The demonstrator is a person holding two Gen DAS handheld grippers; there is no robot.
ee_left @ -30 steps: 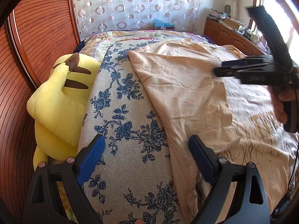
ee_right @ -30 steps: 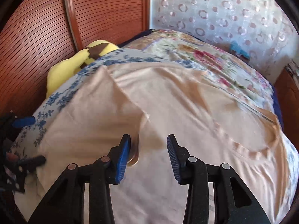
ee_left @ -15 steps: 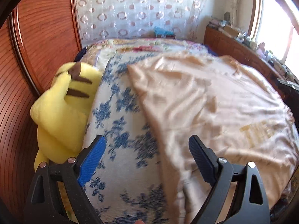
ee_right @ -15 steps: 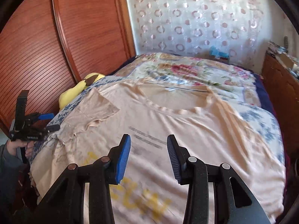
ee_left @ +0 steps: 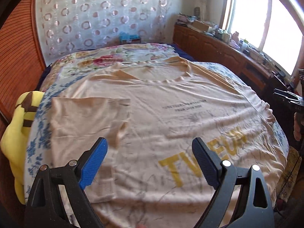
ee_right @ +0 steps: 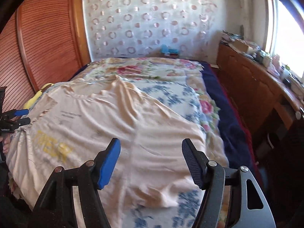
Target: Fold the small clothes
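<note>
While both grippers are hanging over the bed [ee_right: 226,133], a peach T-shirt [ee_left: 171,117] is lying spread out flat on it, front side up, with big yellow letters [ee_left: 199,155] near the bottom. One sleeve [ee_left: 85,117] is lying folded in over the shirt. The left gripper [ee_left: 150,159] is standing wide open with nothing in it. The right gripper [ee_right: 151,161] has just been opening, and it is holding nothing too. A yellow plush toy [ee_left: 17,133] is sitting beside the bed's edge. Farther back, a wooden cabinet [ee_right: 252,87] is running along the window side.
</note>
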